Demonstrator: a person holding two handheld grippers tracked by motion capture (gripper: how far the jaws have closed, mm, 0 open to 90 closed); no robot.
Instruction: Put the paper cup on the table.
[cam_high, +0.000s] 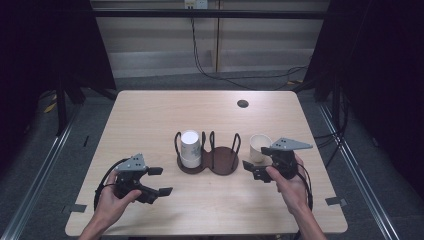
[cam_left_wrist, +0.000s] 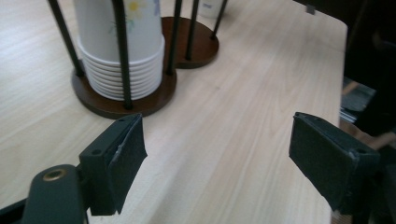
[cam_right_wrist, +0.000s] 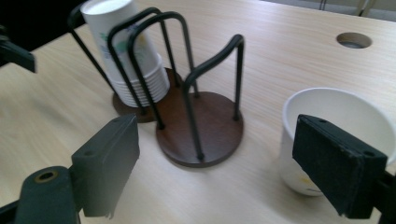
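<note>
Two pairs of tongs, left tongs (cam_high: 159, 181) and right tongs (cam_high: 256, 159), are hanging spread and empty while I am eyeing the light, crushable paper cup (cam_right_wrist: 334, 135) standing on the counter (cam_high: 150, 115) beside the holder (cam_right_wrist: 201, 130), best pinched gently at its rim.

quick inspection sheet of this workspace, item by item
surface: light wood table, round grommet hole near the far edge
job's things: two-bay wire cup holder; stack of upside-down paper cups in its left bay, right bay empty; single paper cup upright on the table to the holder's right
clutter: nothing seen
grippers: left gripper open, empty, near the front left; right gripper open, by the single cup, holding nothing
cables: black cable trailing from the left gripper; cables on the floor beyond the table
surroundings: dark curtains at both sides
</note>
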